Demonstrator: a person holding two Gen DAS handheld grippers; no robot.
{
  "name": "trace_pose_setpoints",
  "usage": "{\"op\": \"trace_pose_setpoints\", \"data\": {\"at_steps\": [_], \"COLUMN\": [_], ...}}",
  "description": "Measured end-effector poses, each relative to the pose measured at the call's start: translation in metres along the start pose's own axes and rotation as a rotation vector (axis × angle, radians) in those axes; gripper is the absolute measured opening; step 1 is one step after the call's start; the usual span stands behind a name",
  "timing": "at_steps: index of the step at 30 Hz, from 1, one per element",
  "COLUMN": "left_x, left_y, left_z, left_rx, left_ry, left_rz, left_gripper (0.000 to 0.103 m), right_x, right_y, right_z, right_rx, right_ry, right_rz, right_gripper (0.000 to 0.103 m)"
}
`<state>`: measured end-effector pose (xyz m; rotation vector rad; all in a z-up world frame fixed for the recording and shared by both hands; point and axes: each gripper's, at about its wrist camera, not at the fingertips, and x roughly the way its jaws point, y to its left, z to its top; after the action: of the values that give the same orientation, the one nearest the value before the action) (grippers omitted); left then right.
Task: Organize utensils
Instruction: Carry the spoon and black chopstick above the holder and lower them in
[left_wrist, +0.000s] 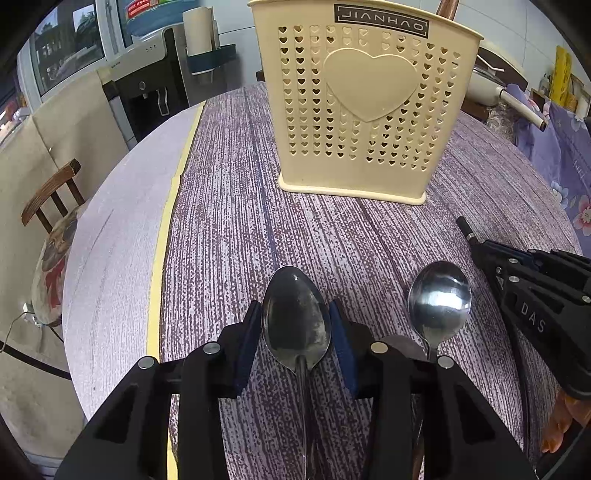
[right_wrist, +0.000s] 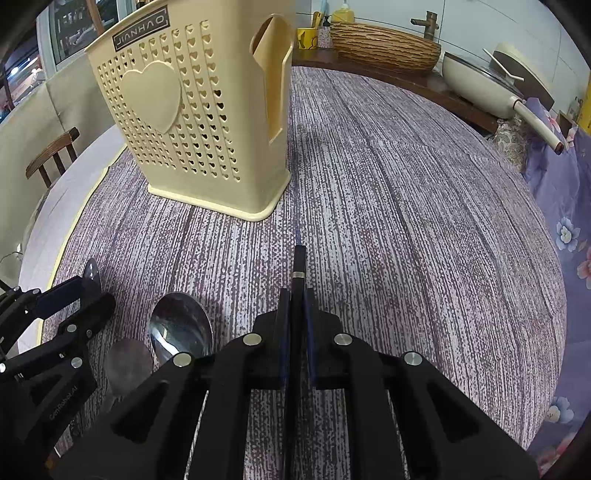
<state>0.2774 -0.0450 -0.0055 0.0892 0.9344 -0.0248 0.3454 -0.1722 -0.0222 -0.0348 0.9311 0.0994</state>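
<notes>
JIANHAO, pale capitals on dark framed label, top of front wall of my cream utensil holder (left_wrist: 369, 110); letters read mirrored in left wrist view. Same label, tilted, also mirrored, on holder in right wrist view. DAS, raised letters, on black body of my right tool (left_wrist: 532, 317). GenRobot.AI, small faint print, on side of my left tool (right_wrist: 55, 398). Red sign far behind, top left of left wrist view: unreadable.
</notes>
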Motion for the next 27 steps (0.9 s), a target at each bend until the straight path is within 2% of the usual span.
{"op": "trace_pose_setpoints", "data": {"at_steps": [5, 11, 20, 23, 27], "left_x": [-0.007, -0.026, -0.072, -0.083, -0.088], "left_y": [-0.001, 0.002, 0.009, 0.009, 0.010], "left_z": [0.006, 0.019, 0.047, 0.051, 0.052], "left_rx": [-0.002, -0.022, -0.027, -0.020, -0.021], "left_ry": [-0.029, -0.094, -0.230, -0.257, -0.278], "left_rz": [-0.018, -0.066, -0.120, -0.128, -0.129], "left_gripper": [0.038, 0.038, 0.037, 0.037, 0.036], "right_x": [0.000, -0.021, -0.100, -0.131, -0.157], "right_y": [-0.004, -0.015, -0.031, -0.034, -0.039], "right_z": [0.000, 0.007, 0.028, 0.032, 0.034], "right_rx": [0.007, 0.047, 0.059, 0.046, 0.029], "right_ry": [-0.006, -0.076, -0.264, -0.331, -0.375], "right_rz": [0.031, 0.078, 0.130, 0.134, 0.150], "right_gripper": [0.009, 0.009, 0.008, 0.008, 0.008]}}
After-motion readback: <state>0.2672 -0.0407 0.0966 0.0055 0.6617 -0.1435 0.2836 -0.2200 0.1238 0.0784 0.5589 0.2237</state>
